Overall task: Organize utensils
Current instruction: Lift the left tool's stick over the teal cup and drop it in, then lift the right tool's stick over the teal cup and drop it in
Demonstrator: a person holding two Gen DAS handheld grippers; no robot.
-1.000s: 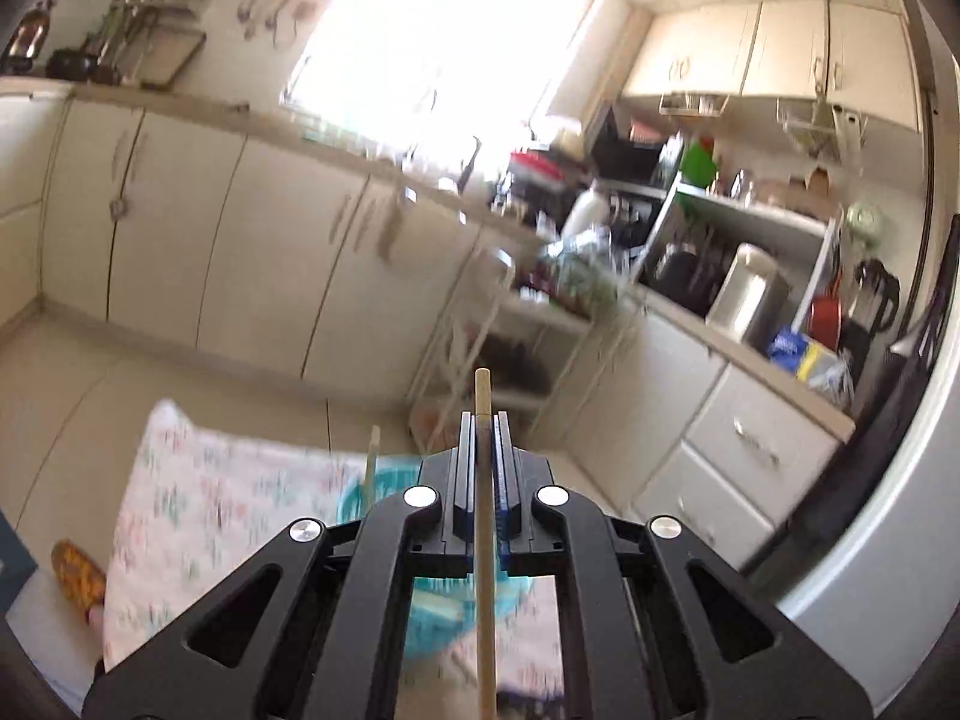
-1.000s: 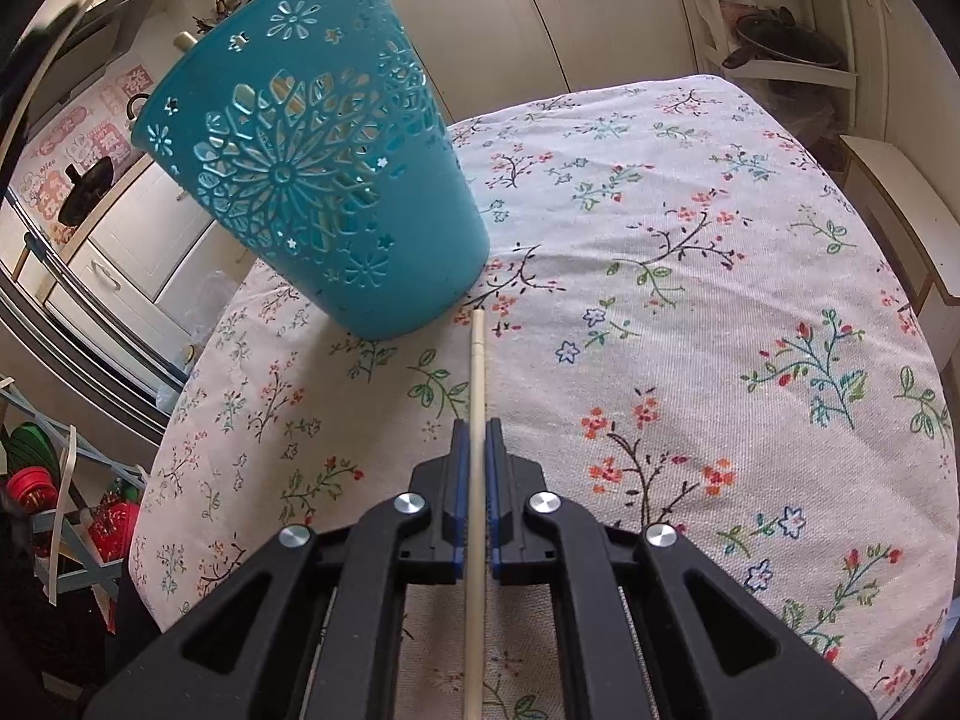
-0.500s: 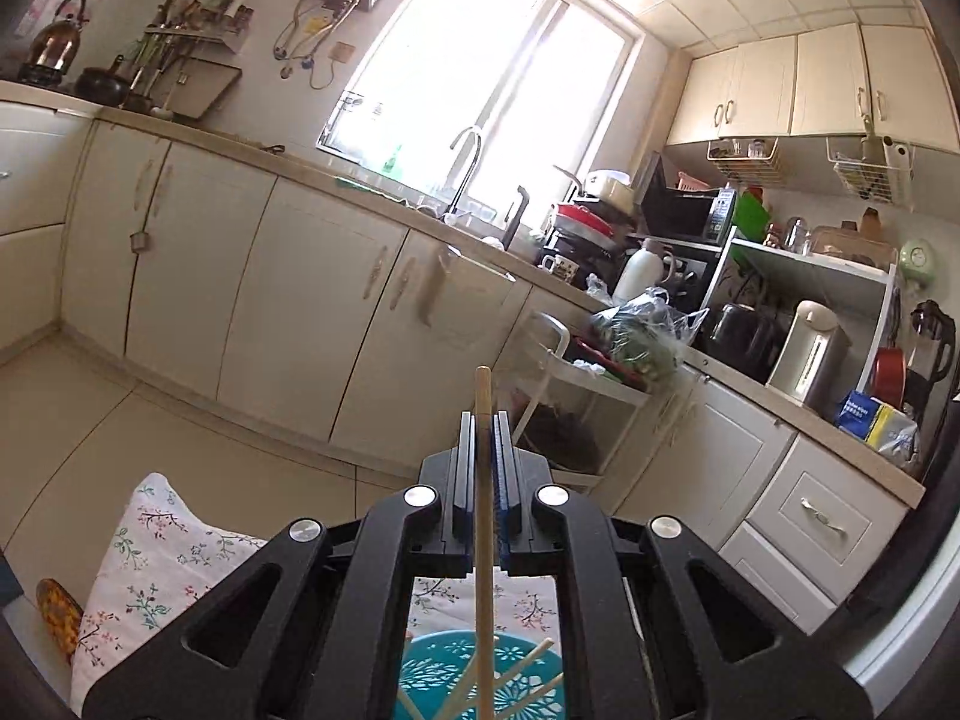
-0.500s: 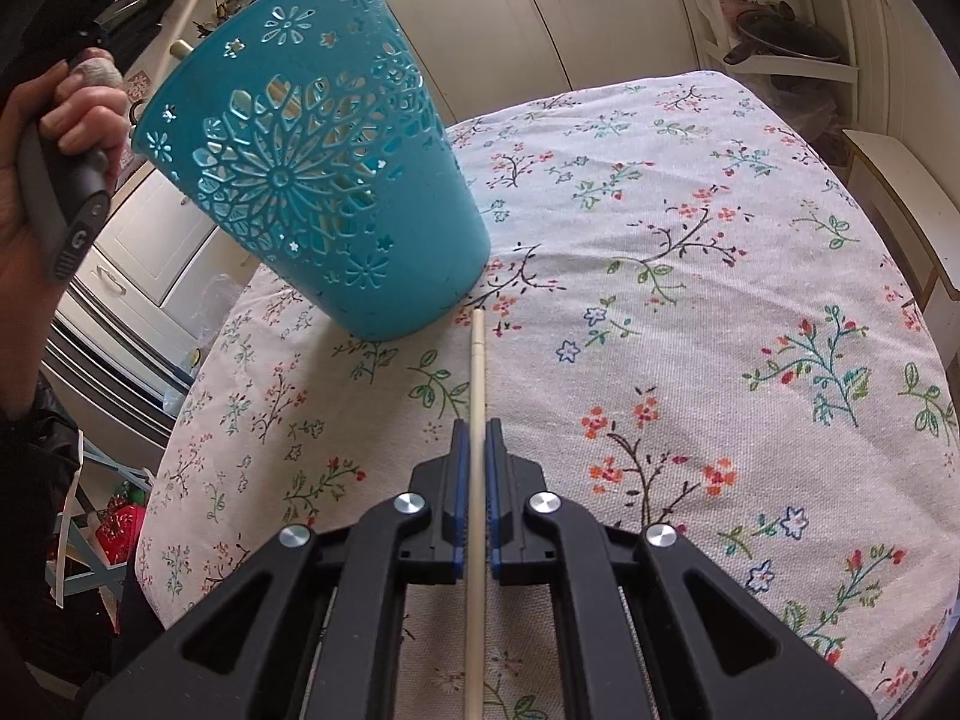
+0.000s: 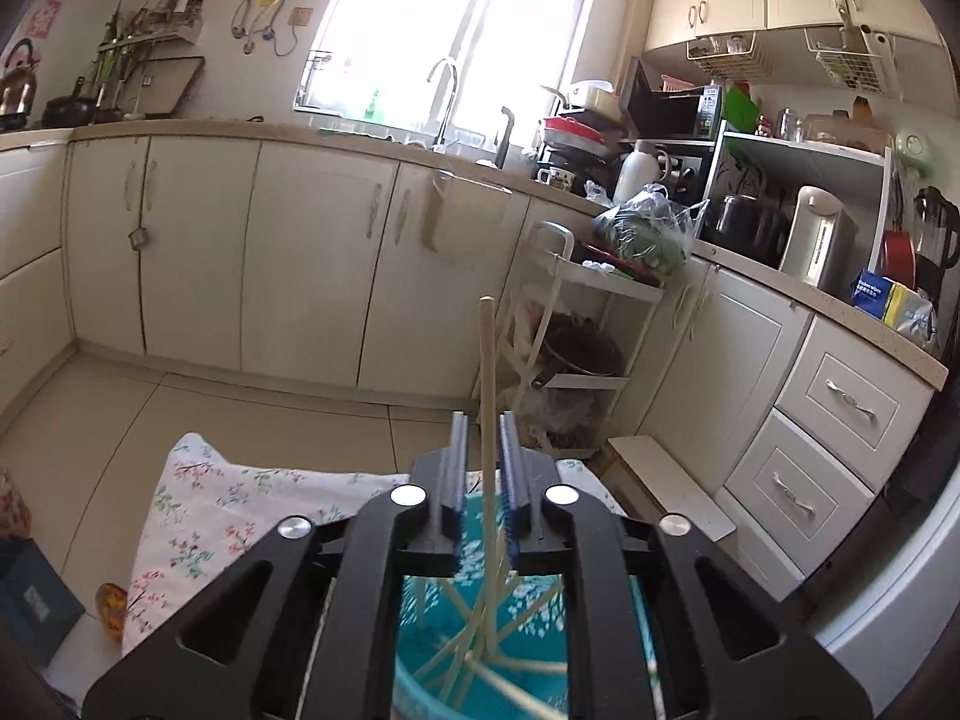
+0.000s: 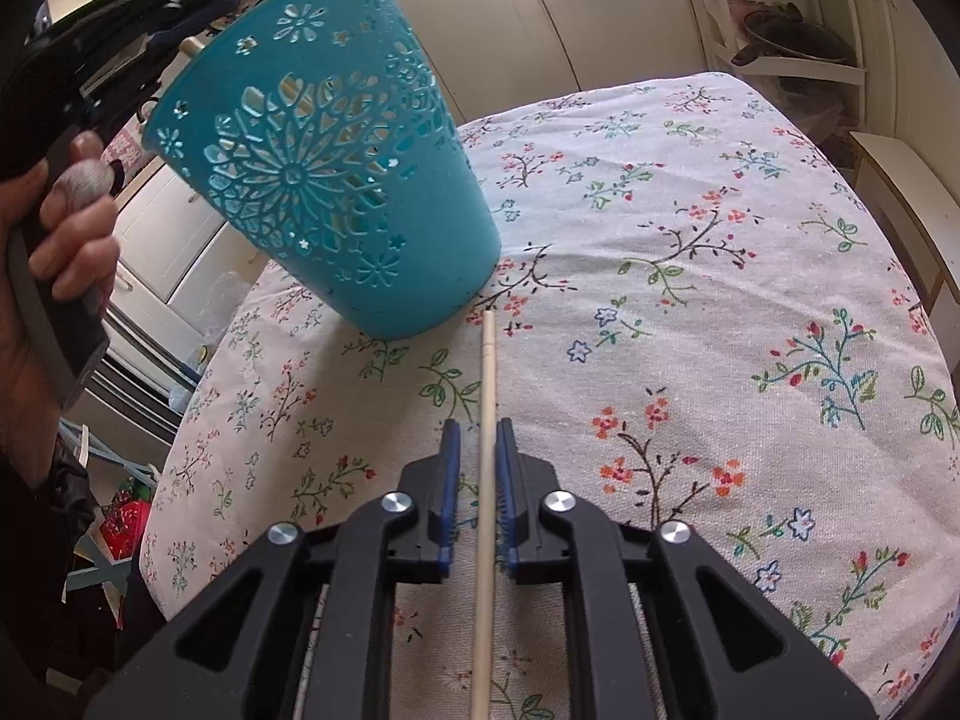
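A teal cut-out basket (image 6: 324, 180) stands on the floral tablecloth (image 6: 690, 312); from above in the left wrist view the basket (image 5: 528, 654) holds several wooden chopsticks. My left gripper (image 5: 483, 468) is above the basket with its jaws parted; a chopstick (image 5: 487, 396) stands loose between them, its lower end in the basket. My right gripper (image 6: 477, 456) is low over the cloth with its jaws parted around a chopstick (image 6: 487, 420) that lies on the cloth, its tip near the basket's base.
The table's rounded edge (image 6: 900, 276) drops off at the right. A white rolling rack (image 5: 576, 354) and kitchen cabinets (image 5: 312, 264) stand beyond the table. A dark box (image 5: 30, 600) sits at the left.
Both grippers were shut on their chopsticks and have opened. The left chopstick has dropped down into the basket. The left gripper rose and tilted up over the basket.
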